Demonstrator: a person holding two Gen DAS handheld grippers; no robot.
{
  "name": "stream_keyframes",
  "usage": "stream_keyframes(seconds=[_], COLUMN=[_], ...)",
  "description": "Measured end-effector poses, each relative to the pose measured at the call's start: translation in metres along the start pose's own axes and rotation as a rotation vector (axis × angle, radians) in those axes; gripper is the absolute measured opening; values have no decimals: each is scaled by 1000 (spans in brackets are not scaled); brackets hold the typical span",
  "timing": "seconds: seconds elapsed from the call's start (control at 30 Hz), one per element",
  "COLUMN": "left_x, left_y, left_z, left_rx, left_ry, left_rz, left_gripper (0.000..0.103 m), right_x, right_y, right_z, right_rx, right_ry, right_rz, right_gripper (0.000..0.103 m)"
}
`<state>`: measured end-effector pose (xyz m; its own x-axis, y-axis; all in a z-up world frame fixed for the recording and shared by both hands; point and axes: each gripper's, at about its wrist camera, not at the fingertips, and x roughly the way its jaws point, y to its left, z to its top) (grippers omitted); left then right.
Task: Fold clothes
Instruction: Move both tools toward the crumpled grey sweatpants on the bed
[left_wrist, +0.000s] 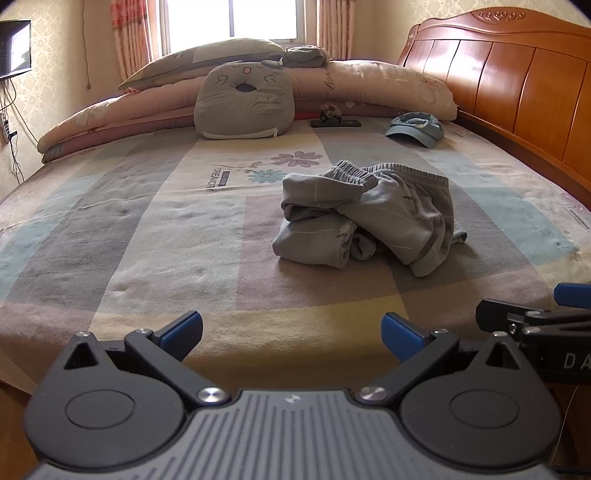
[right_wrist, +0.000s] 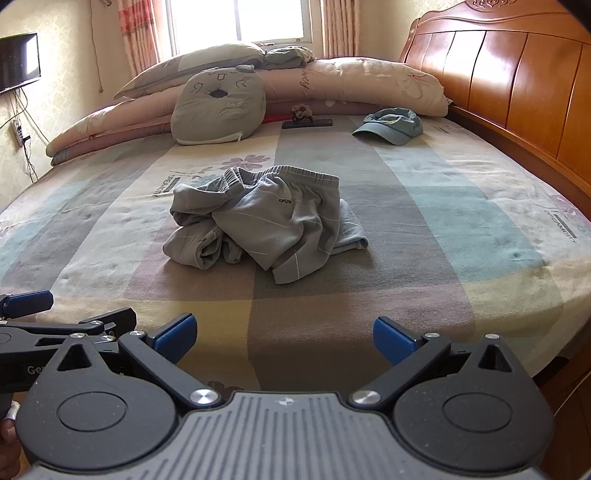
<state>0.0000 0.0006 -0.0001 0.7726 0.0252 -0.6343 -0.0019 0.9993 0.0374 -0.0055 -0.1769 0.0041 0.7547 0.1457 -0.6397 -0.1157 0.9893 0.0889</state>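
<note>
A crumpled grey garment (left_wrist: 365, 218) with an elastic waistband lies in a heap on the patchwork bedsheet (left_wrist: 166, 236), right of centre in the left wrist view. The right wrist view has the same grey garment (right_wrist: 266, 221) near the middle of the bed. My left gripper (left_wrist: 291, 330) hovers over the near edge of the bed, jaws wide open and empty, well short of the heap. My right gripper (right_wrist: 284, 334) is beside it, also wide open and empty. Each gripper shows at the edge of the other's view.
A grey cushion (left_wrist: 243, 101), rolled quilts (left_wrist: 369, 86) and pillows line the far side. A blue cap (left_wrist: 415, 129) and a dark phone (left_wrist: 334, 123) lie beyond the garment. The wooden headboard (left_wrist: 517, 88) runs along the right. A television (left_wrist: 14, 48) hangs at left.
</note>
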Motion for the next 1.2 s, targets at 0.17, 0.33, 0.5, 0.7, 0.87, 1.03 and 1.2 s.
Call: stream_keyframes(seconds=[0.17,0.33,0.5,0.7,0.87,1.03,1.2], left_x=[0,0,2,5,8,12,19], left_y=[2,2,3,2,2,3,3], left_z=[0,0,-2,-2,-3,-2,-2], left_rx=[-5,-5,-6,-8,-6,-8,-7], left_ry=[10,9,7,11,13,19,29], left_rz=[-5,-7,-11,-7,-3,0,3], left_gripper=[102,102,102,102,102,102,102], right_x=[2,2,4,4,6,10,16], right_y=[0,1,1,3,2,2,3], right_z=[1,0,0,1,2,4,6], right_rx=[5,-4,-12,-18,-21,-24,-32], right_ry=[-3,-8,-1,1,3,8,16], right_rz=[6,5,4,4,7,14,16], right_gripper=[103,103,103,103,103,103,103])
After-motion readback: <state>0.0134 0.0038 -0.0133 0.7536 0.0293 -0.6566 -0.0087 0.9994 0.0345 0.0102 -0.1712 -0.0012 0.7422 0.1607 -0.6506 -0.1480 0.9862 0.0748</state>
